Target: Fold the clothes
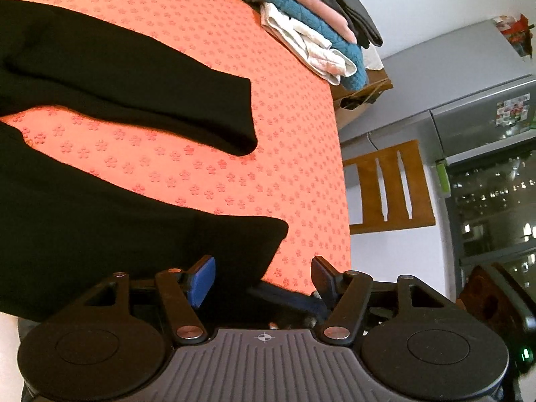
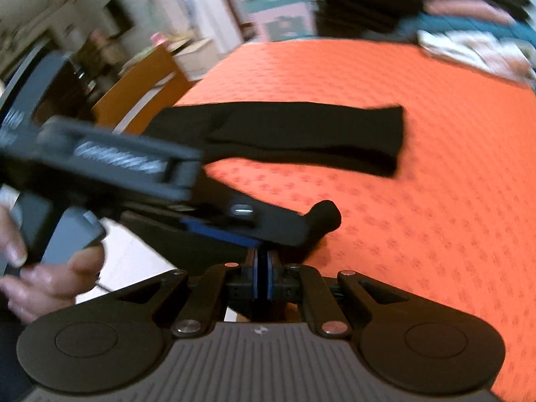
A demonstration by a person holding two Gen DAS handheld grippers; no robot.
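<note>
The black garment (image 1: 100, 93) is lying spread on the orange tabletop (image 1: 284, 134), its two long parts running across the left wrist view toward the table's far edge. The left gripper (image 1: 263, 273) is hovering released, jaws straddling the nearer part's end. The right gripper (image 2: 262, 264) is clenching, seemingly on that same black cloth; blur and the left hand (image 2: 50, 268) are hiding the pinch.

Each wrist camera looks forward and steeply down along its own tongs, close above the orange bench (image 1: 284, 154). Both views share the black garment (image 2: 301, 134) and the far clothes pile (image 1: 321, 40)
</note>
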